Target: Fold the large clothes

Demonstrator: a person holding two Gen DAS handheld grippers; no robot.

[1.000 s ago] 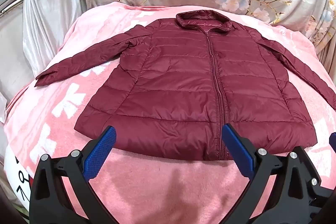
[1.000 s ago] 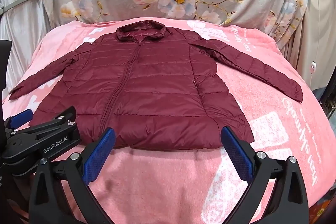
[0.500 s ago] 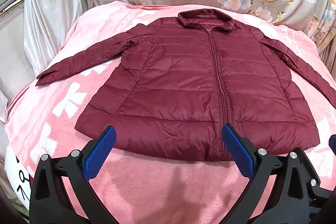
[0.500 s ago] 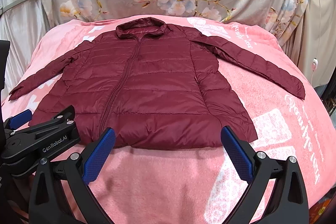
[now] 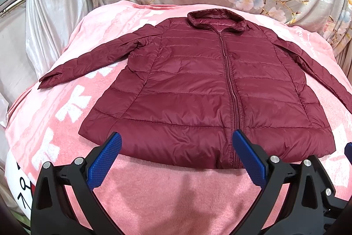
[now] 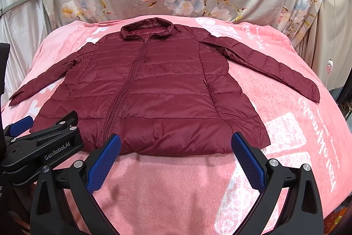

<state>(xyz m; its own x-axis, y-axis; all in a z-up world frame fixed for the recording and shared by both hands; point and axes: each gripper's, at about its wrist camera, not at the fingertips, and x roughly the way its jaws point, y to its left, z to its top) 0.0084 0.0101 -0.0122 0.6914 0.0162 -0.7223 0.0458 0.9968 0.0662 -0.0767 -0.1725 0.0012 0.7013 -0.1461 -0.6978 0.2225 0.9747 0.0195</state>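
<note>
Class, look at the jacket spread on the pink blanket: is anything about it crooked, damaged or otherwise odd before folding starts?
Nothing stands out. The maroon jacket lies flat, front up, zipped, both sleeves spread on the pink blanket. Both grippers are open, holding nothing.

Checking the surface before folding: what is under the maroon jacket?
The jacket lies flat on a pink blanket with white patterns, which shows all around it. The part of the blanket beneath the jacket's body and sleeves is covered.
</note>
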